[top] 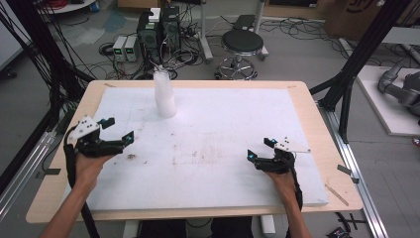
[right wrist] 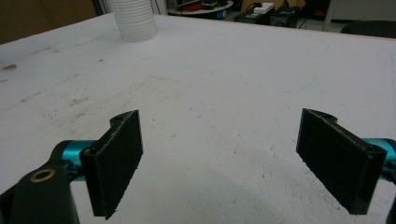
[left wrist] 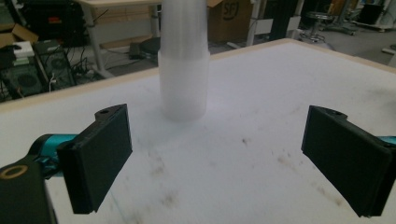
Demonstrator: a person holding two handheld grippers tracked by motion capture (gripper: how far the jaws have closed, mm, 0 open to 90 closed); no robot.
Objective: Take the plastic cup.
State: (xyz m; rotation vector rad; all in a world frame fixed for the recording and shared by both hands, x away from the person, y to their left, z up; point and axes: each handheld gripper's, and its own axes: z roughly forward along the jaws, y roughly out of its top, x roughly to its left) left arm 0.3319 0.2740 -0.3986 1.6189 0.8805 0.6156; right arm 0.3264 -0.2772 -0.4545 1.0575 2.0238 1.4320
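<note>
In the left gripper view the top of the white cup stack (left wrist: 183, 60) runs off the upper edge, so its full height is cut away. In the right gripper view that stack (right wrist: 135, 18) shows just its ribbed base at the far left, the rest cropped. The high view cuts the person's forearms at the bottom edge, and the smudges (top: 131, 156) on the table (top: 307, 106) are too small to identify.

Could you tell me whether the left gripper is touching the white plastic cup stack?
Apart: the high view shows bare white board between the left gripper and the translucent white plastic cup stack.
</note>
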